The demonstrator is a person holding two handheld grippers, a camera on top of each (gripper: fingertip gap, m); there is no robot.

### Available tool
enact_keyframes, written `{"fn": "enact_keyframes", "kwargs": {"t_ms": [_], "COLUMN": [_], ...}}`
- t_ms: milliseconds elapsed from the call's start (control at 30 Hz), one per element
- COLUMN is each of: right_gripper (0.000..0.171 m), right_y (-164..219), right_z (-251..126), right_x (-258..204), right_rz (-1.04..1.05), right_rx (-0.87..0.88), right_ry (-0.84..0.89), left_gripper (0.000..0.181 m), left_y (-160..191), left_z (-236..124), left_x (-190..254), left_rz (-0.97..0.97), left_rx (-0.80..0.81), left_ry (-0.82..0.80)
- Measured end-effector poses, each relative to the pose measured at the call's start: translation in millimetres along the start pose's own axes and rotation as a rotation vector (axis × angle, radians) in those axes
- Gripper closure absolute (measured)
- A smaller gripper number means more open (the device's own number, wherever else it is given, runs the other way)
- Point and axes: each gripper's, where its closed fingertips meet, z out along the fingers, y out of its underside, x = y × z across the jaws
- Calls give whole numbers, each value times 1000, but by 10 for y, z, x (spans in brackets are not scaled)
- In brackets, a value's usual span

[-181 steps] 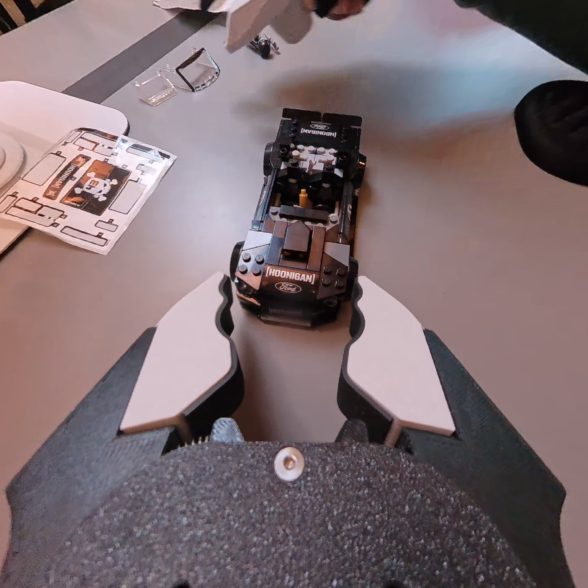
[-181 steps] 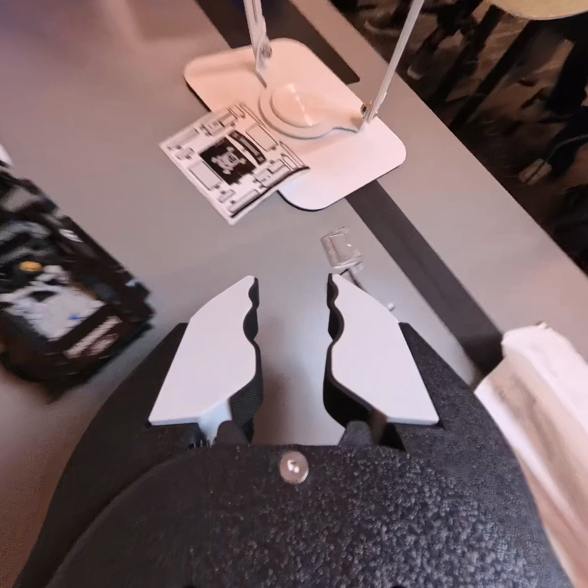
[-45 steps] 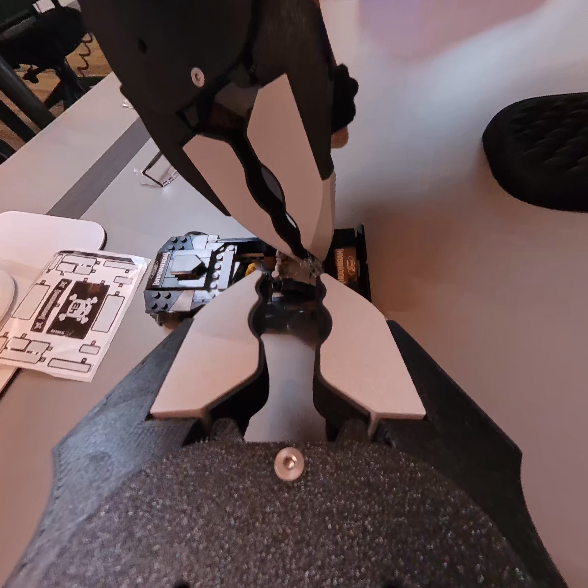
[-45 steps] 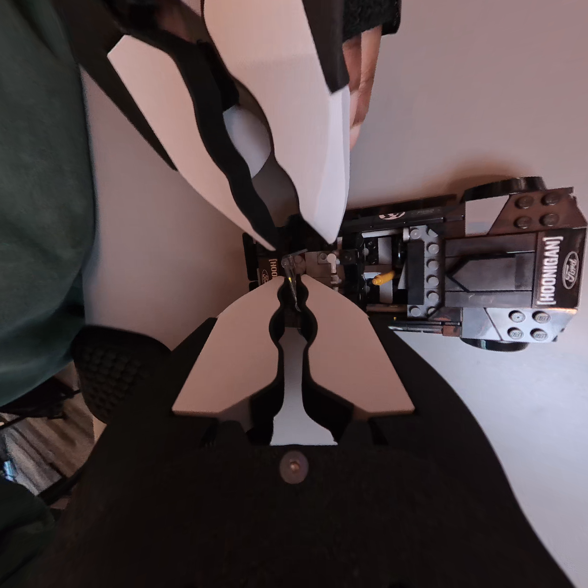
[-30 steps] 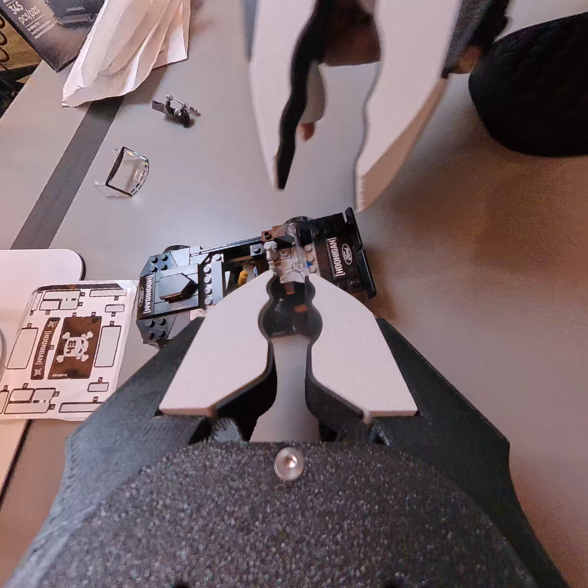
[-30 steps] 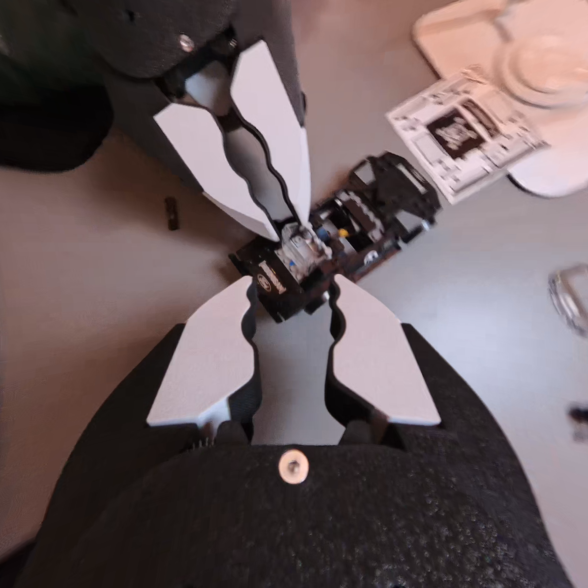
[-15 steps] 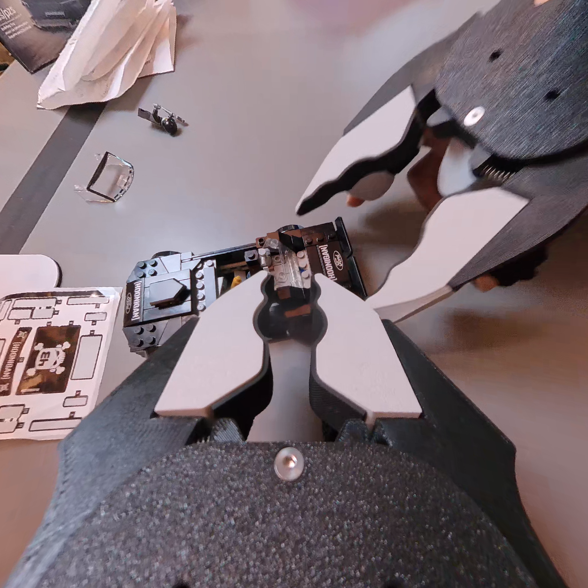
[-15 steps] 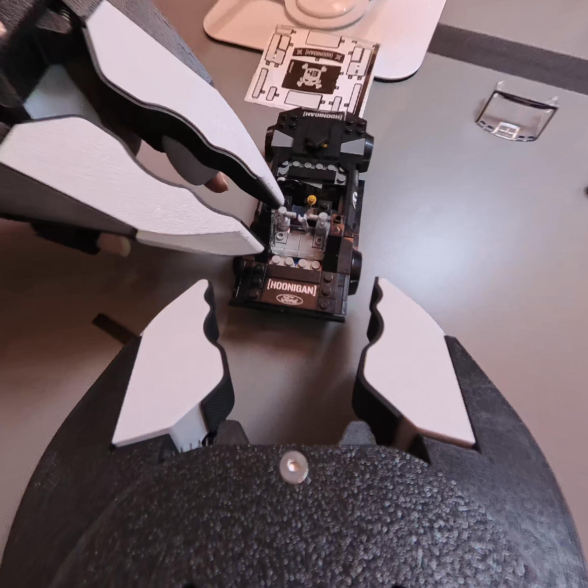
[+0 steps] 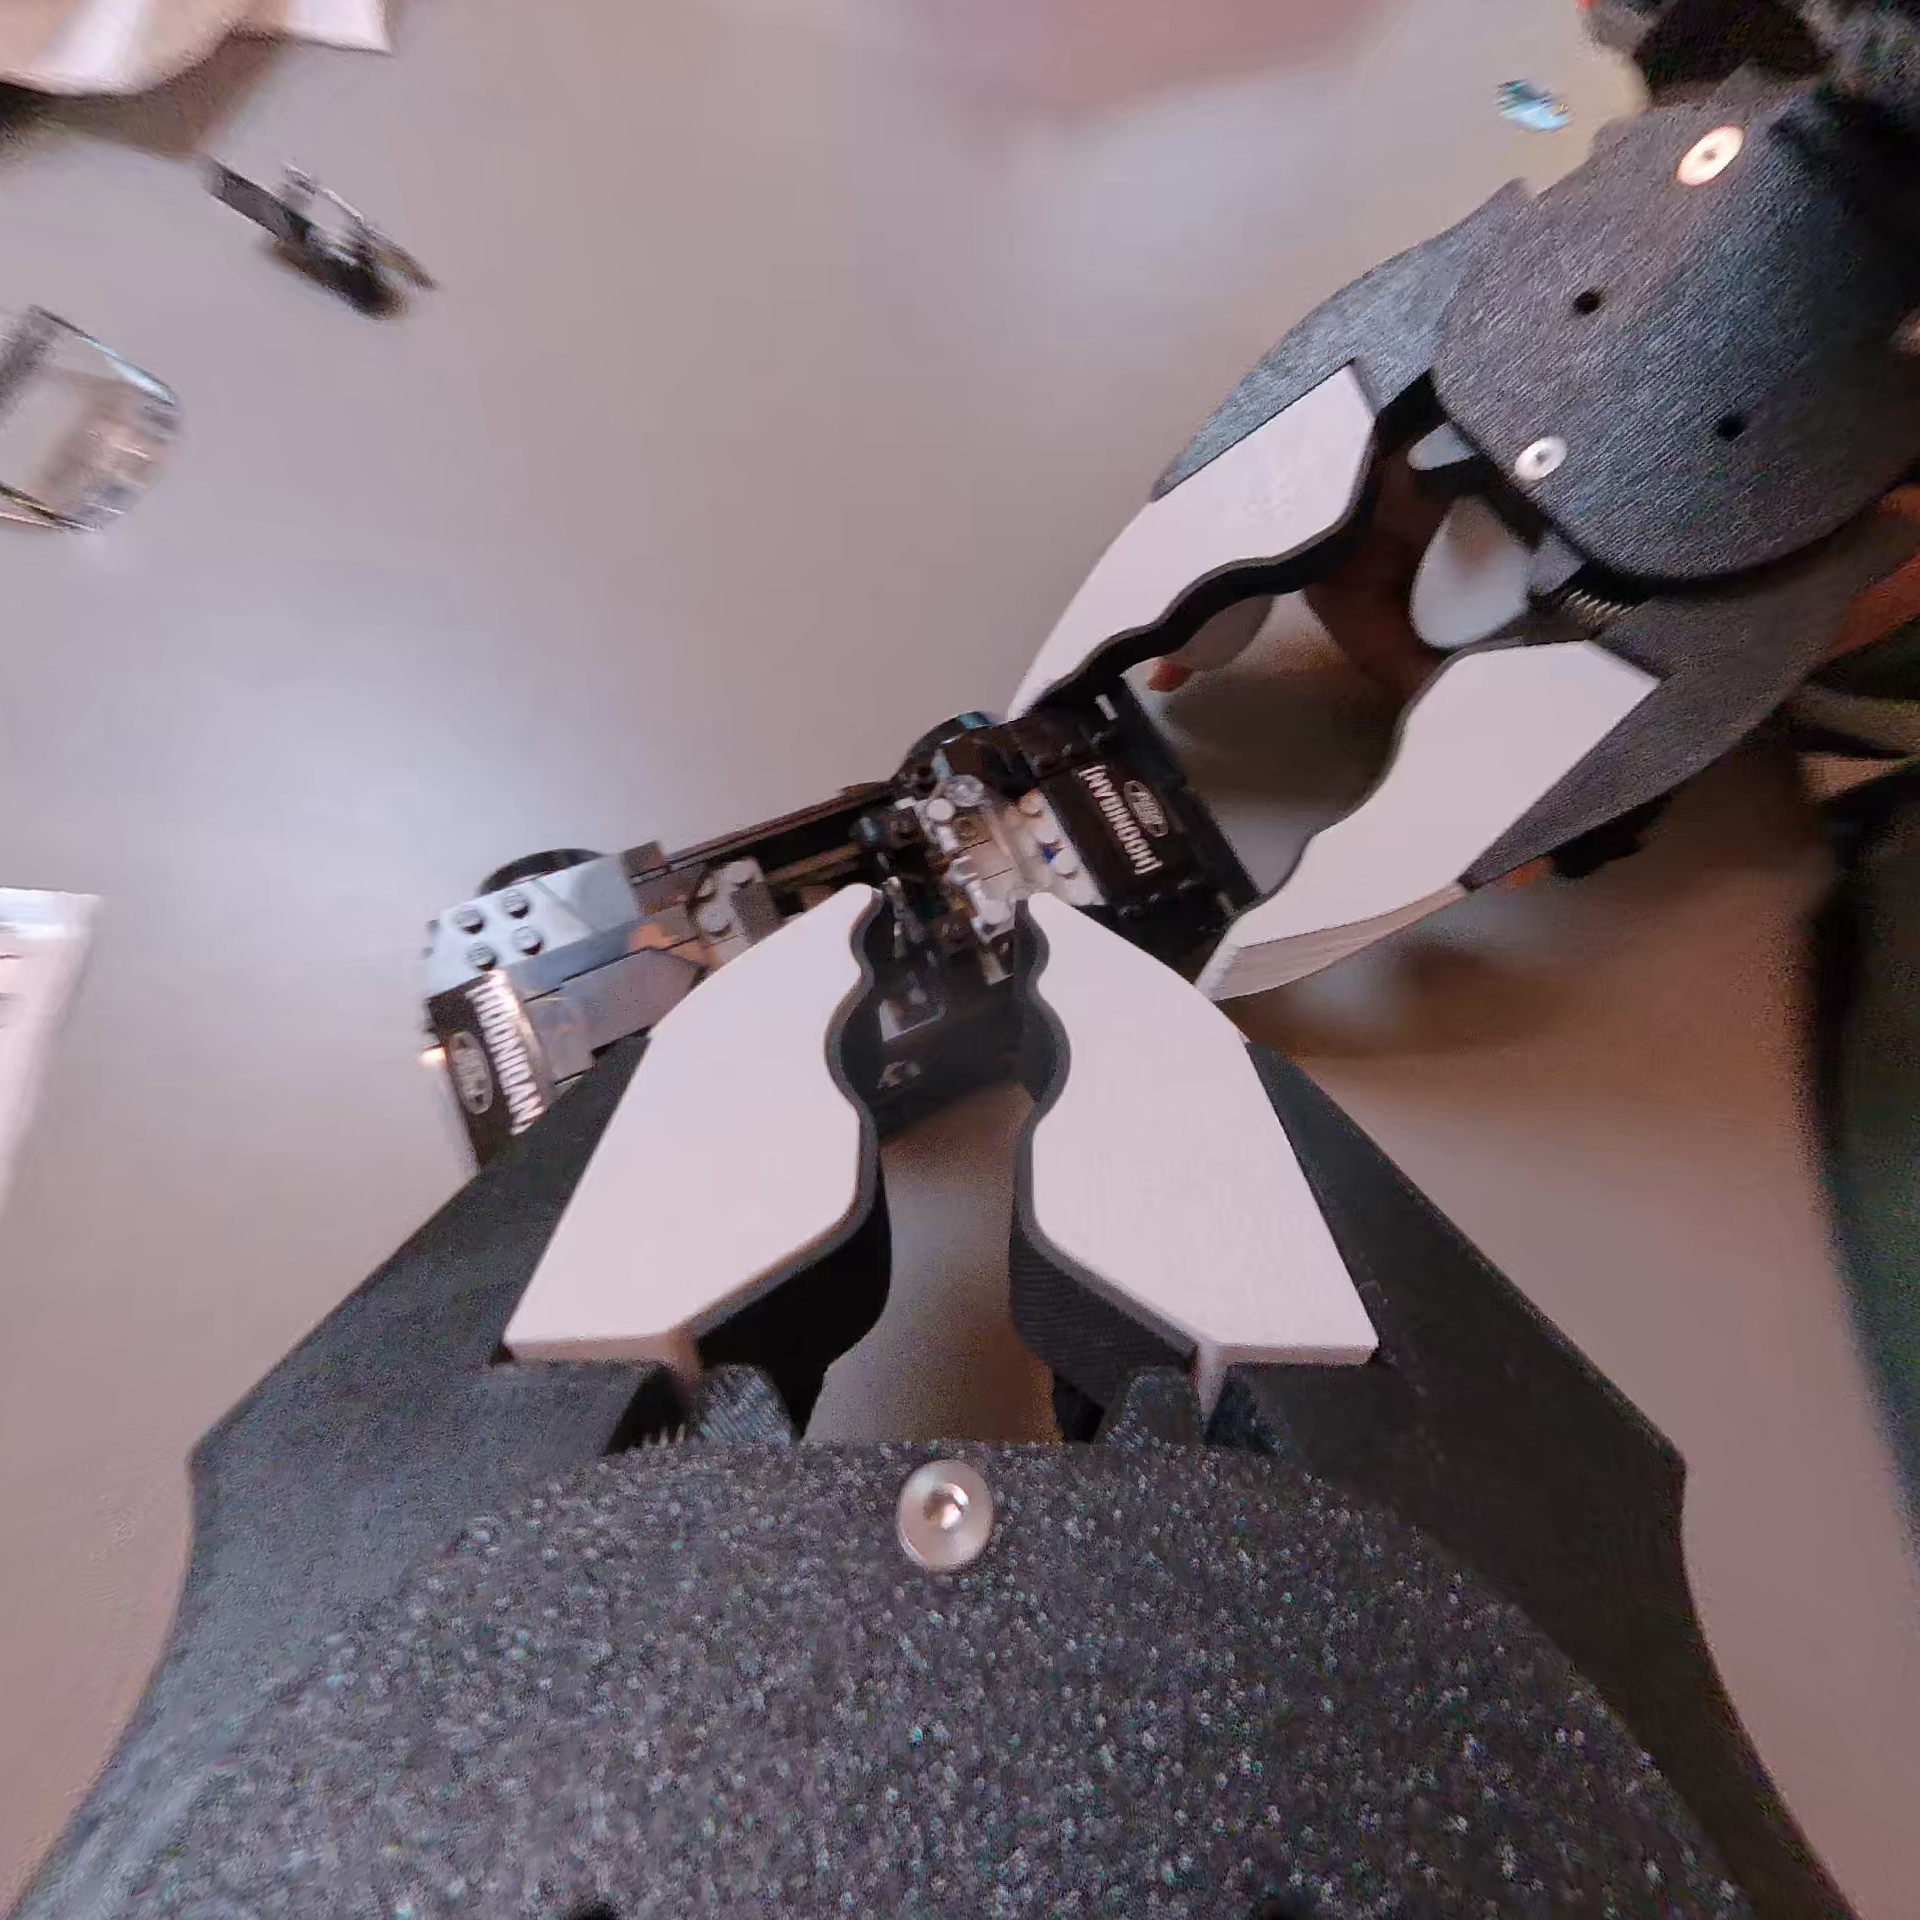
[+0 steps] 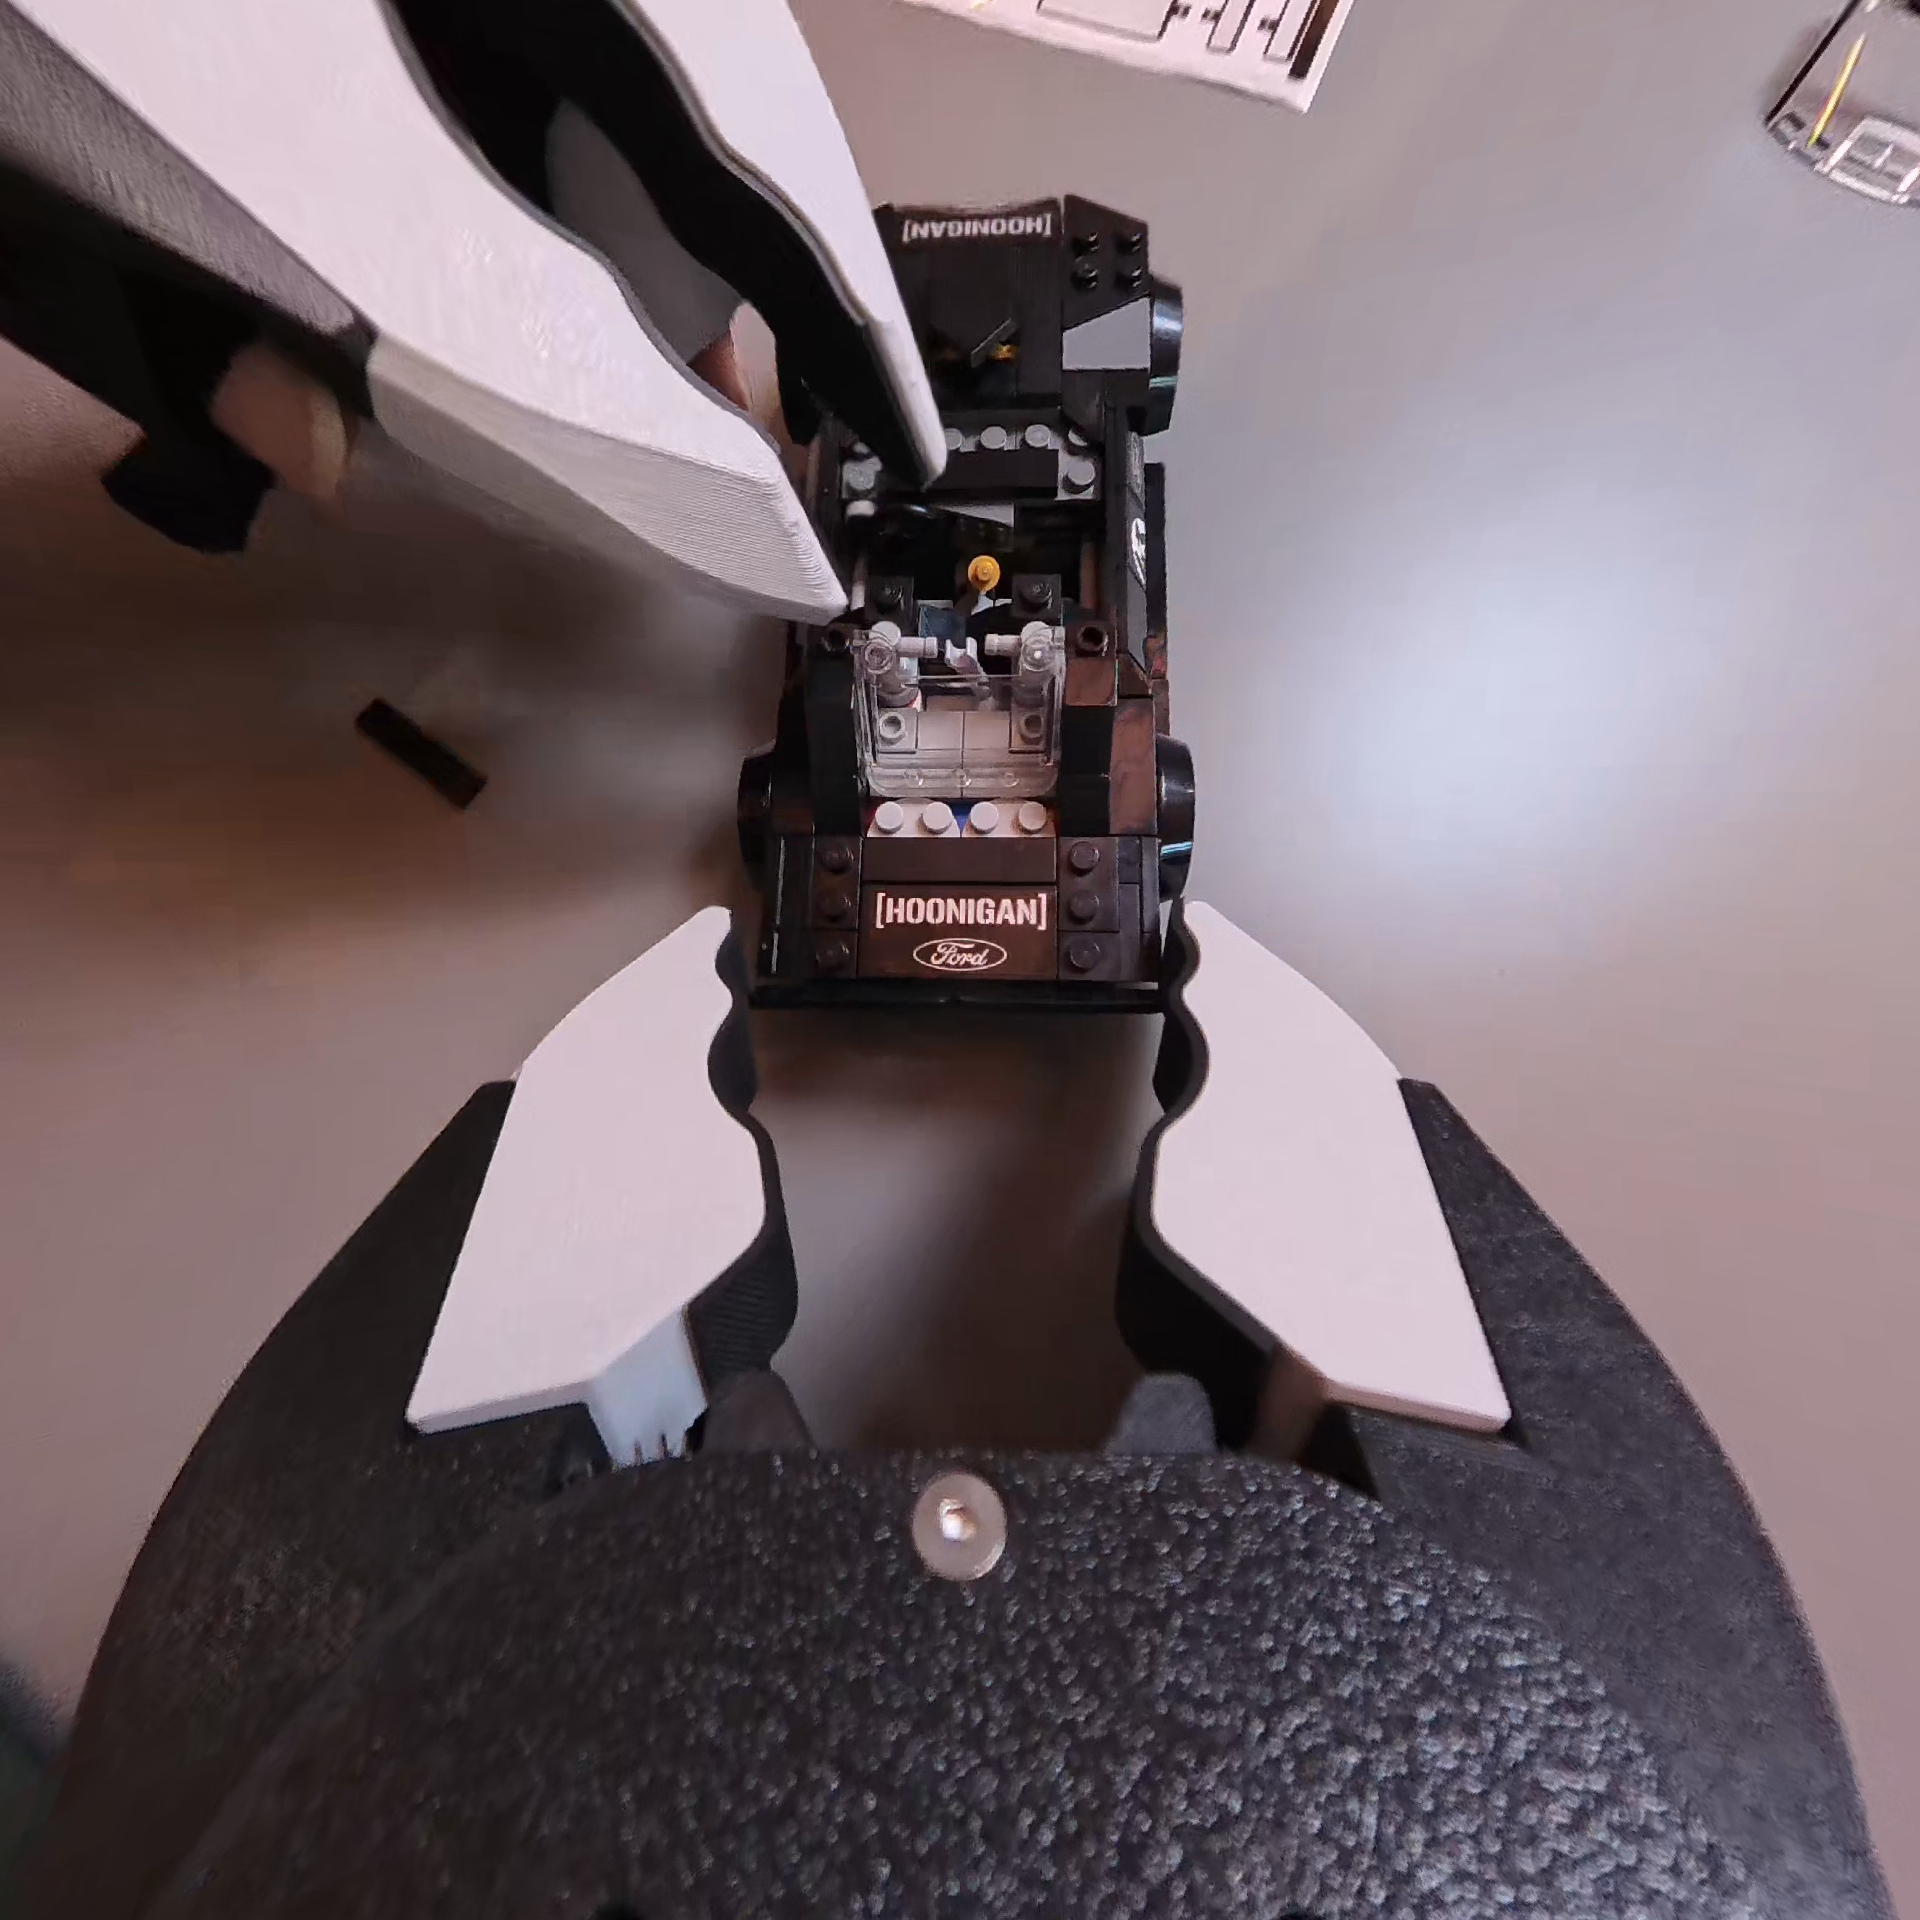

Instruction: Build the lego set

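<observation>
Lego car (image 10: 966, 727) looks mostly built, clear rear window (image 10: 961, 717) seated. Left gripper (image 9: 951, 914) pinches its side; right gripper (image 10: 956, 945) gapes wide at its near end. Far off, 1 clear canopy piece (image 10: 1855, 135) lies loose.

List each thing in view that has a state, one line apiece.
Left gripper: closed on the lego car's middle.
Right gripper: open, fingers straddling the car's near end.
Lego car: on its wheels on the table, roofless, clear window piece fitted.
Loose clear windscreen: lying unattached on the table.

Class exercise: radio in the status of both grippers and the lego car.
Left gripper closed on lego car cockpit. Right gripper open, straddling its end. Nothing blocking.
</observation>
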Motion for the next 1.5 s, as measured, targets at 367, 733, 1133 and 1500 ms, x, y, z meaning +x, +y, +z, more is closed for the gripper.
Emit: {"fn": "enact_keyframes", "kwargs": {"t_ms": [367, 733, 1133, 1500], "right_gripper": [102, 103, 110, 146], "right_y": [20, 16, 47, -219], "right_z": [-159, -359, -517, -408], "right_x": [-41, -55, -43, 128], "right_rz": [70, 115, -39, -487], "right_rx": [79, 159, 110, 167], "right_ry": [-40, -165, -318, -391], "left_gripper": [164, 179, 179, 179], "left_y": [15, 7, -22, -19], "left_z": [199, 295, 335, 352], "left_x": [320, 380, 430, 411], "left_rz": [-193, -365, -475, -457], "left_rx": [-293, -361, -367, -409], "left_ry": [138, 198, 258, 213]}}
